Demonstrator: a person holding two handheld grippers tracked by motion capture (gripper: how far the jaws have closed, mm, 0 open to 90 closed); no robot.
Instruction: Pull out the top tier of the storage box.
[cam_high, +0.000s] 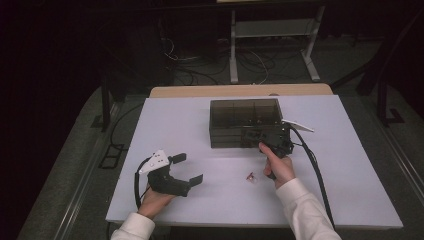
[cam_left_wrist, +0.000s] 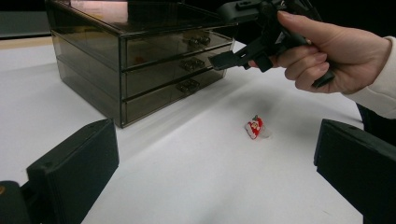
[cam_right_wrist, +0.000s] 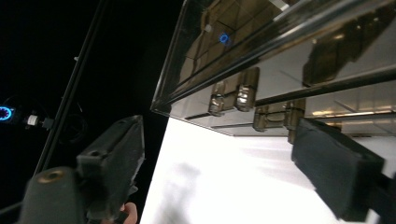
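While the right claw (cam_high: 252, 136) nears the drawer box (cam_high: 245, 112), apparently empty.

1. We see a table (cam_high: 200, 200) with a drawer box (cam_high: 245, 122) standing on its far half, a little right of centre.
2. The box has three drawers stacked one above another, their handles (cam_left_wrist: 189, 63) facing the near side.
3. A small toy (cam_high: 251, 176) lies on the table in front of the box, apart from it.
4. The right gripper (cam_high: 257, 136) is held just before the box's drawer fronts, above and behind the toy.
5. The left gripper (cam_high: 187, 168) sits over the near left part of the table, well apart from the box, with the toy to its right.
6. Behind the table stands a desk frame (cam_high: 272, 45) on the floor, with cables (cam_high: 200, 65) around it.
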